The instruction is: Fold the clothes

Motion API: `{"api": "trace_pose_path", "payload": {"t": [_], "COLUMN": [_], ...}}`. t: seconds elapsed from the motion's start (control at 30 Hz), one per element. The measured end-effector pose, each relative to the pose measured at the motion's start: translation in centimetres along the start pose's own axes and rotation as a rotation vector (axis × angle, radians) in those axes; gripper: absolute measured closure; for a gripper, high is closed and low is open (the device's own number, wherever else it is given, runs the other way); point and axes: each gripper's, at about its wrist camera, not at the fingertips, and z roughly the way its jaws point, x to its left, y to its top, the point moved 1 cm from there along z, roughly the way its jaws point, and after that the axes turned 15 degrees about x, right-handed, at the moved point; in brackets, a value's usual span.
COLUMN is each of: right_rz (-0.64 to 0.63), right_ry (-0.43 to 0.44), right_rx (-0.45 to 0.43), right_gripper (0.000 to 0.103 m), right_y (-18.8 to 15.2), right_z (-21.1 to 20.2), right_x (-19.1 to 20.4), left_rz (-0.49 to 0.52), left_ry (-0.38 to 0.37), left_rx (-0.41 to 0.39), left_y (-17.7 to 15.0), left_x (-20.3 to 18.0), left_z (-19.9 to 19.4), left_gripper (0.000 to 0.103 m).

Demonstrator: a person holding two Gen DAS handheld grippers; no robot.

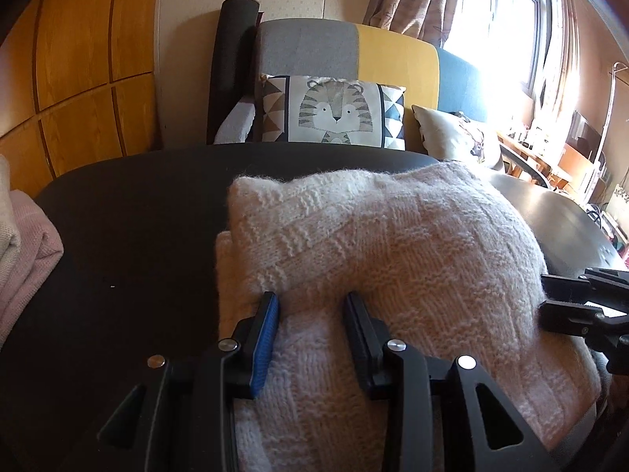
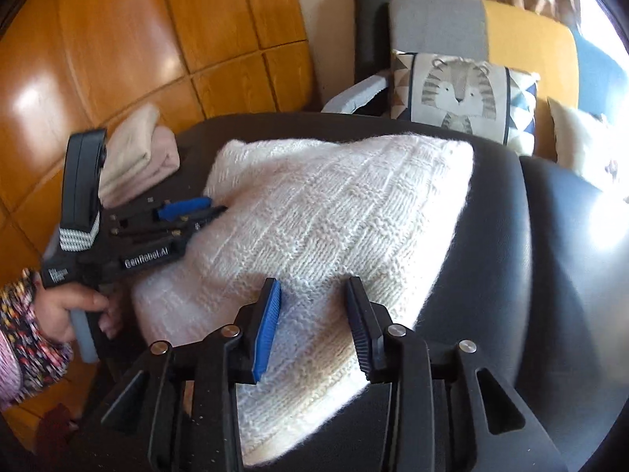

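Note:
A cream knitted sweater [image 1: 393, 236] [image 2: 334, 204] lies folded in a thick bundle on the black table [image 1: 118, 236] [image 2: 530, 275]. My left gripper [image 1: 310, 303] rests over its near left part with its jaws apart. Knit lies between them, and the blue pad [image 1: 265, 338] shows bare. From the right wrist view the left gripper [image 2: 204, 206] points at the sweater's left edge, held by a person's hand [image 2: 67, 310]. My right gripper [image 2: 314, 287] stands open over the near right corner, not pressing the knit. It also shows at the sweater's right edge [image 1: 544, 295].
A stack of folded pink and cream clothes [image 1: 23, 251] [image 2: 137, 157] sits at the table's left end. Behind the table stands a sofa with a tiger cushion [image 1: 334, 110] [image 2: 456, 94]. Wooden cupboard doors [image 1: 78, 59] fill the left wall.

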Motion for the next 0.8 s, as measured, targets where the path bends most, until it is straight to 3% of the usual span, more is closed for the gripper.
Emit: {"api": "trace_pose_path", "payload": {"t": [0.1, 0.27, 0.37, 0.47, 0.57, 0.73, 0.8], "right_rz": [-0.013, 0.037, 0.046, 0.045, 0.031, -0.035, -0.045], "right_ry": [0.004, 0.083, 0.088, 0.06, 0.053, -0.024, -0.066], "right_rx": [0.031, 0.064, -0.01, -0.08, -0.066, 0.02, 0.053], "right_gripper": [0.066, 0.064, 0.064, 0.064, 0.064, 0.064, 0.063], "right_y": [-0.6, -1.6, -1.1, 0.6, 3.0, 5.5, 5.7], "right_z": [-0.4, -1.9, -3.7, -4.8, -3.7, -0.2, 1.2], "right_x": [-0.6, -2.3, -2.5, -2.2, -1.4, 0.2, 0.4], "left_rz": [-0.03, -0.061, -0.054, -0.072, -0.055, 0.1, 0.134], "left_ry": [0.007, 0.048, 0.08, 0.045, 0.061, 0.168, 0.19], "left_rx": [-0.003, -0.007, -0.001, -0.019, -0.063, 0.103, 0.106], "left_y": [-0.7, -2.4, -3.1, -1.8, 0.2, 3.4, 3.8], "left_x": [-0.4, -2.5, -3.5, -3.4, -3.4, -4.3, -3.9], "left_z": [-0.6, -2.6, -3.6, -5.4, -6.2, -1.5, -0.5], "left_gripper": [0.067, 0.067, 0.069, 0.069, 0.069, 0.069, 0.068]}}
